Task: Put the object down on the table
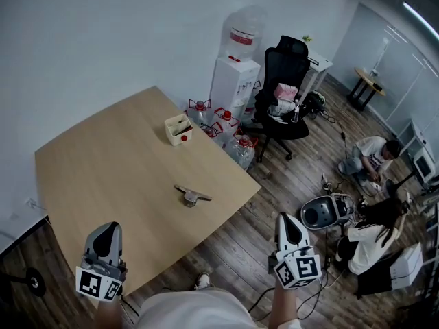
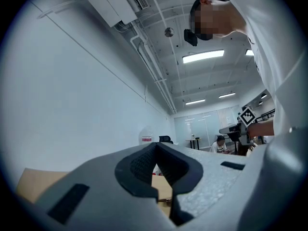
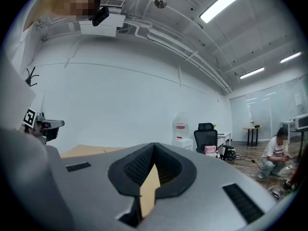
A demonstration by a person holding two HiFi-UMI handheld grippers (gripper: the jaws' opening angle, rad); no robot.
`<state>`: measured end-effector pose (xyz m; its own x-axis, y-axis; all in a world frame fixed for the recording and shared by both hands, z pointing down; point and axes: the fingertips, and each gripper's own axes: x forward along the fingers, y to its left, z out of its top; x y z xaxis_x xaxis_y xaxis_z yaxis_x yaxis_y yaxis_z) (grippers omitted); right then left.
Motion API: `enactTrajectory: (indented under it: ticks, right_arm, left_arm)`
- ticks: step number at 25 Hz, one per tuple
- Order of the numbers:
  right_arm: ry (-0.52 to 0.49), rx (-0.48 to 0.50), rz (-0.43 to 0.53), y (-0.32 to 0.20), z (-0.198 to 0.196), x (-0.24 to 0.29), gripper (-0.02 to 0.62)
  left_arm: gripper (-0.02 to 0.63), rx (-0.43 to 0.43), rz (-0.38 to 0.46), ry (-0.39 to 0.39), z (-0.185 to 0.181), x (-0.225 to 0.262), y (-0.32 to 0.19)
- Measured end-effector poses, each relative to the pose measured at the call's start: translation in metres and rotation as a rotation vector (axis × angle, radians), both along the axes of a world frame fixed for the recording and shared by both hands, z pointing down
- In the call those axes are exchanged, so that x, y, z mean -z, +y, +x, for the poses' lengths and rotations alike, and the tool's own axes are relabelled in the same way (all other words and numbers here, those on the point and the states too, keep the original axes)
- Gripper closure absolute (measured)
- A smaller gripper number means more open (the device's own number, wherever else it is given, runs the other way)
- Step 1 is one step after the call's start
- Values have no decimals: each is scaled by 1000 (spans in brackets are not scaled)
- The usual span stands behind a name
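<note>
A small grey object (image 1: 192, 196) with a flat strip across its top lies on the wooden table (image 1: 110, 170), near the right edge, with nothing touching it. My left gripper (image 1: 107, 230) (image 2: 155, 146) hovers at the table's near corner, well short of the object; its jaws meet at the tips and nothing is between them. Over the floor beside the table, my right gripper (image 1: 287, 219) (image 3: 154, 146) is also shut and empty. Both point forward, roughly level.
A small open box (image 1: 178, 129) stands at the table's far edge. Beyond it are water jugs (image 1: 221, 125), a water dispenser (image 1: 235, 70) and a black office chair (image 1: 285, 91). People sit on the floor (image 1: 370, 157) at the right among cables and gear.
</note>
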<state>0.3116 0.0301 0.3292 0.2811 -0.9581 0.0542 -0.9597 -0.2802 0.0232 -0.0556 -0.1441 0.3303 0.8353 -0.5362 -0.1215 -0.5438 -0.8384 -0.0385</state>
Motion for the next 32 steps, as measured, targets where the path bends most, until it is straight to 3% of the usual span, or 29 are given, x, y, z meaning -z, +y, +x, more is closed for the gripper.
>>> enactTrajectory:
  ticks: [11,16,32]
  right_arm:
    - [-31,17,5,-2,-17,-5,597]
    - [24,27,7,-2,-26,0,598]
    - [8,67,8,-1,-48,3,598]
  left_arm:
    - [601,-12,2,1,-9,3,0]
    - [601,-12,-7,12,-15,5,1]
    - [601,6,-15,12,-33,2,11]
